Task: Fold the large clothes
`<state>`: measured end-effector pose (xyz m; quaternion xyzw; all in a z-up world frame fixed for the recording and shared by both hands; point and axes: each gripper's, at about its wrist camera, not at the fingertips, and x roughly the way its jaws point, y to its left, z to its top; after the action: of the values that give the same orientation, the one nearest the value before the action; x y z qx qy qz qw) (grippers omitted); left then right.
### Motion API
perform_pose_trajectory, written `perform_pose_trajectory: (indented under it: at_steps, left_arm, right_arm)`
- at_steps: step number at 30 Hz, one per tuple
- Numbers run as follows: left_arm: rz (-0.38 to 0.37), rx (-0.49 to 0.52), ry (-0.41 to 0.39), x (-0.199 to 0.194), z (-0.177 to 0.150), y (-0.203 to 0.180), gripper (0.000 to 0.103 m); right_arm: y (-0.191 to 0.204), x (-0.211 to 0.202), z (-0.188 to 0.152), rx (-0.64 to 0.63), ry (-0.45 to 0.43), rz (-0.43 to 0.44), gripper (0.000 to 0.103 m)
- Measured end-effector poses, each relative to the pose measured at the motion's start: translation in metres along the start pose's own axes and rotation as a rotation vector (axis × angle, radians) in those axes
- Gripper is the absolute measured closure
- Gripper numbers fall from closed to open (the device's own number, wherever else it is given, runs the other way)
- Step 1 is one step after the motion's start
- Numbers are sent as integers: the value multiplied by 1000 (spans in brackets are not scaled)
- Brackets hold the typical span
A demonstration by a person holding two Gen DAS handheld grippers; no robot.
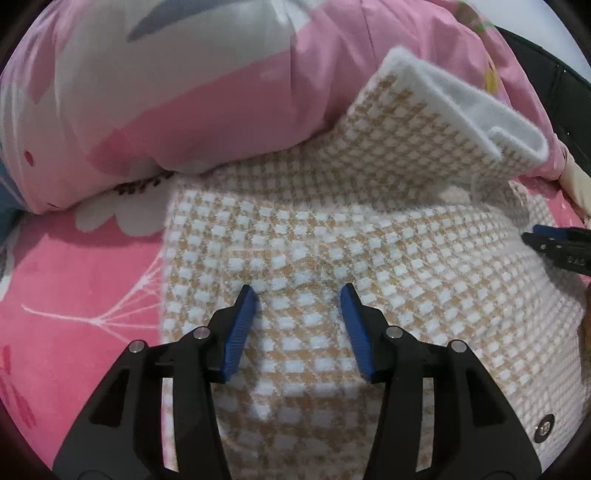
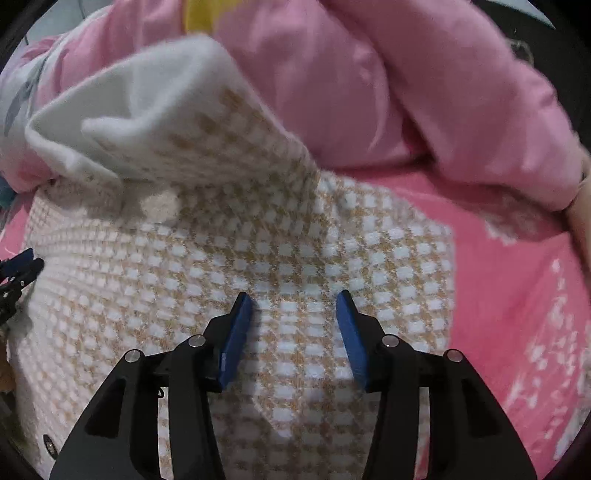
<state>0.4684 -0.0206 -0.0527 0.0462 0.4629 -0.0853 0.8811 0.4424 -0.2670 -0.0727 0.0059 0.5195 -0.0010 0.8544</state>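
We see a pink bedsheet [image 1: 74, 295] with a white floral and branch print spread flat, its bare parts showing at the left of the left wrist view and at the right of the right wrist view [image 2: 517, 295]. A puffy pink quilt [image 1: 166, 92] with grey and white patches is heaped along the sheet's far edge, its plain pink folds [image 2: 424, 92] bulging forward. A yellow patch [image 2: 201, 14] shows at the quilt's top. Something dark [image 1: 554, 74] sits beyond the quilt at the far right corner; we cannot tell what it is.
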Motion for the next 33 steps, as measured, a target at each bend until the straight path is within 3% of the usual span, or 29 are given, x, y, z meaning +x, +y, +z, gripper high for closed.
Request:
perform_pose_trajectory:
  at_steps: [3,5,6,8,10,11,13,15,17,20,26,29,33]
  left_arm:
    - [-41,21,-44,-35,-4,-9,54]
    - [-43,60,-63,-51,-13,-16,39]
    - [-33,73,-54,-53,-22,-20,36]
    - [-9,65,56,-29,-35,-29,31]
    - [-3,33,55,-24,-38,-27,31]
    - [4,-30,58,-34,-35,-24,32]
    - [-31,-111,51,-60,-33,-21,32]
    - [-58,-113,17,-89,-38,-23,31]
    - [-17,-65,-8,-122,-56,-32,23]
    - [-30,2,0,-159,-104,-48,19]
    - [-35,31,70,-162,-196,-66,16]
    - [-9,-18,124,-145,-224,-65,13]
    - [-11,-126,84,-150,-237,-54,9]
  right_arm:
    - [12,-45,-21,-47,-66,50,56]
    - [22,-54,-38,-74,-68,63,55]
    - [25,-49,-43,-81,-50,49,55]
    - [32,-22,-54,-96,11,1,51]
    - [36,-20,-54,-90,8,-34,50]
    - [37,-33,-53,-65,11,-43,50]
    - [45,-69,-66,-50,-15,7,50]
    - [52,-106,-94,-73,-53,46,46]
    - [55,-138,-133,-92,-75,71,35]
    - [48,-162,-198,-111,-49,121,31]
    - [48,-172,-300,-70,26,146,19]
    - [54,-161,-320,-100,21,83,14]
    - [58,-160,-327,-131,-7,41,6]
